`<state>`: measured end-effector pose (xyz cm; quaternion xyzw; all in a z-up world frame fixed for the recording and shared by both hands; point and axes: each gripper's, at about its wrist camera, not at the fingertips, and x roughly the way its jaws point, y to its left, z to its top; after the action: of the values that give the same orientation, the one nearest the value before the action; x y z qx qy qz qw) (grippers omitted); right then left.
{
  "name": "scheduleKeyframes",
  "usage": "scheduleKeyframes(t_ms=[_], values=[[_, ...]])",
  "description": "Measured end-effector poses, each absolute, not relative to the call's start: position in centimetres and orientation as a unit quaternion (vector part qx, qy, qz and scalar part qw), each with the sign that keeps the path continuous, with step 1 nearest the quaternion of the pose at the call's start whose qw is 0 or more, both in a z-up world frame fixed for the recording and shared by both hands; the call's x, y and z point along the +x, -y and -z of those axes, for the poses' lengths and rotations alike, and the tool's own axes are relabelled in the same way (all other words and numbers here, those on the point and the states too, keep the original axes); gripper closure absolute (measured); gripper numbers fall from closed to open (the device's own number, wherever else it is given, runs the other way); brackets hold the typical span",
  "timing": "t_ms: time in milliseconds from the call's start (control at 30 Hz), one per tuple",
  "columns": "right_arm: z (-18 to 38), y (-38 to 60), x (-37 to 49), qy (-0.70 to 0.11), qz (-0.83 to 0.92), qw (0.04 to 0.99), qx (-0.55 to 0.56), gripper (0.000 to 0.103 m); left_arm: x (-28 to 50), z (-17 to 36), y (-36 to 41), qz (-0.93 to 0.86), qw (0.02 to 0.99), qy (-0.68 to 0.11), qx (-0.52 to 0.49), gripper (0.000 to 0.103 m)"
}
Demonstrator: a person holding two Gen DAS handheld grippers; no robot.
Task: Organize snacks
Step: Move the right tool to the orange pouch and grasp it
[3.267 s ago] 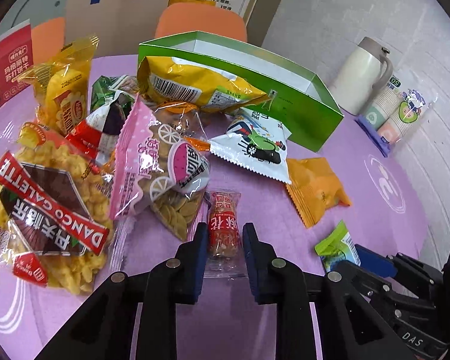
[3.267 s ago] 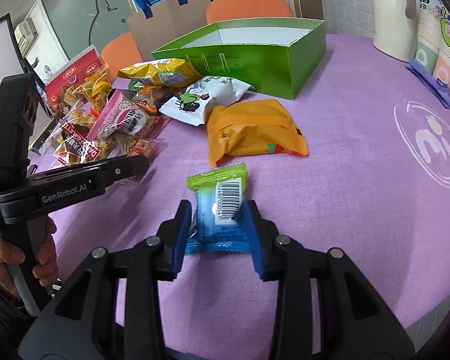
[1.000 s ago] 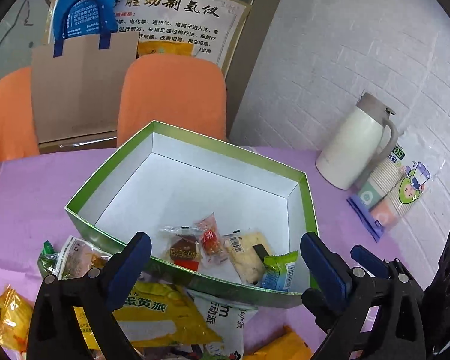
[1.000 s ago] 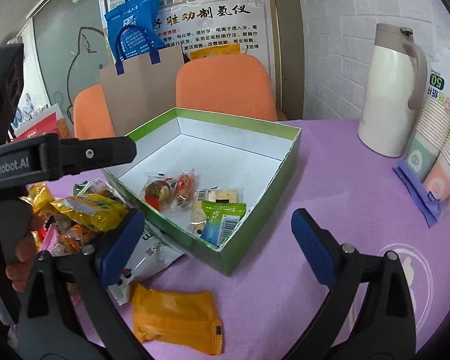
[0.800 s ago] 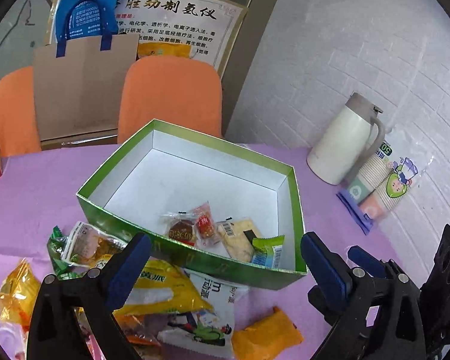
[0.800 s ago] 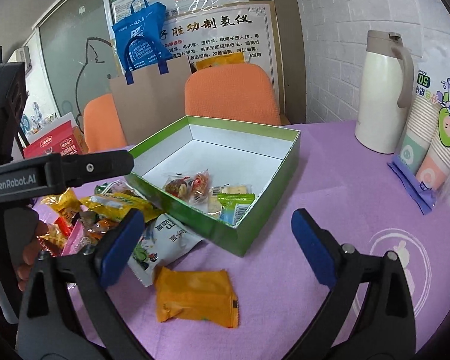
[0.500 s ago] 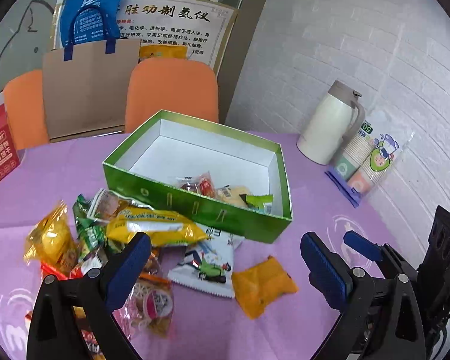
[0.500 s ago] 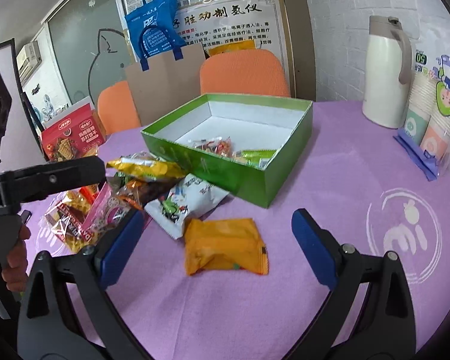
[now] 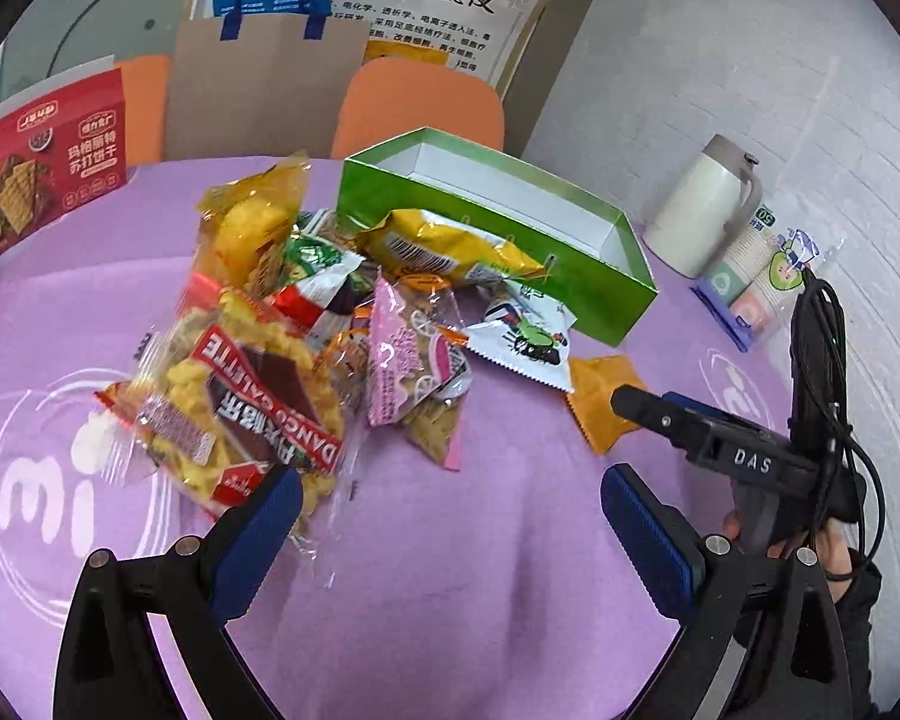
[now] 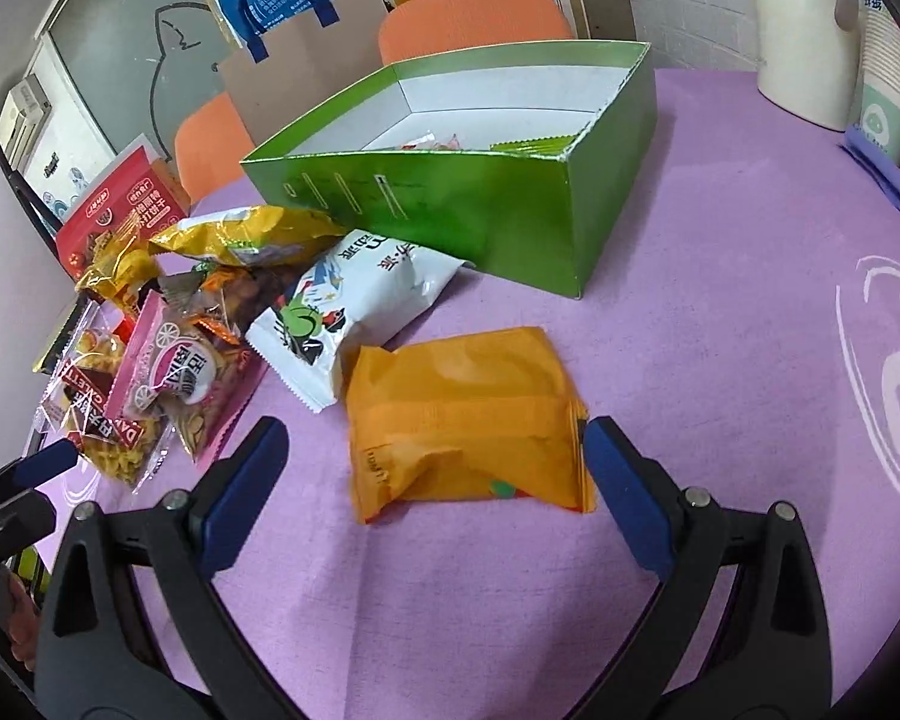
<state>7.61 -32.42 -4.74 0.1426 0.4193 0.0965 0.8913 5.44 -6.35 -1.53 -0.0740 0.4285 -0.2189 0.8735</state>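
A green box (image 9: 606, 294) (image 10: 468, 210) stands on the purple table, a few small snacks just visible inside it in the right wrist view. My right gripper (image 10: 432, 486) is open, its jaws on either side of an orange packet (image 10: 462, 420), which also shows in the left wrist view (image 9: 600, 402). My left gripper (image 9: 444, 534) is open and empty above bare table, in front of a pink packet (image 9: 414, 372) and a clear bag of yellow snacks (image 9: 240, 414). A white packet (image 10: 354, 312) and a yellow bag (image 9: 444, 246) lie against the box.
A white thermos (image 9: 708, 210) and a sleeve of paper cups (image 9: 762, 264) stand at the right. A red biscuit box (image 9: 42, 162), a paper bag (image 9: 264, 90) and orange chairs (image 9: 420, 102) are behind the table.
Both grippers have pulled back from the box and come down low over the table. The right gripper now straddles the orange packet. Both stay open.
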Motion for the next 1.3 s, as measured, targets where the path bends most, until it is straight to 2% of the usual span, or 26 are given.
scheduleKeyframes(t_ms=[200, 367, 567, 767, 1033, 1300], values=[[4.3, 30.1, 4.4, -0.423, -0.174, 0.876, 0.154, 0.004, 5.0, 1.6, 5.3, 0.222, 0.876, -0.419, -0.081, 0.002], [3.2, 29.5, 2.3, -0.406, -0.181, 0.889, 0.107, 0.004, 5.0, 2.0, 5.3, 0.221, 0.876, -0.421, -0.085, 0.002], [2.4, 30.7, 6.0, -0.390, -0.167, 0.899, 0.104, 0.004, 4.9, 2.2, 4.9, 0.223, 0.874, -0.422, -0.096, 0.004], [3.6, 30.2, 10.5, -0.409, -0.194, 0.883, 0.122, 0.004, 4.2, 1.8, 5.4, 0.228, 0.877, -0.415, -0.084, 0.004], [4.4, 30.9, 6.5, -0.424, -0.203, 0.871, 0.142, 0.004, 4.4, 1.7, 3.4, 0.199, 0.885, -0.412, -0.089, 0.004], [5.0, 26.5, 2.8, -0.430, -0.168, 0.886, 0.035, 0.005, 4.8, 2.8, 1.5, 0.185, 0.880, -0.421, -0.123, 0.004]])
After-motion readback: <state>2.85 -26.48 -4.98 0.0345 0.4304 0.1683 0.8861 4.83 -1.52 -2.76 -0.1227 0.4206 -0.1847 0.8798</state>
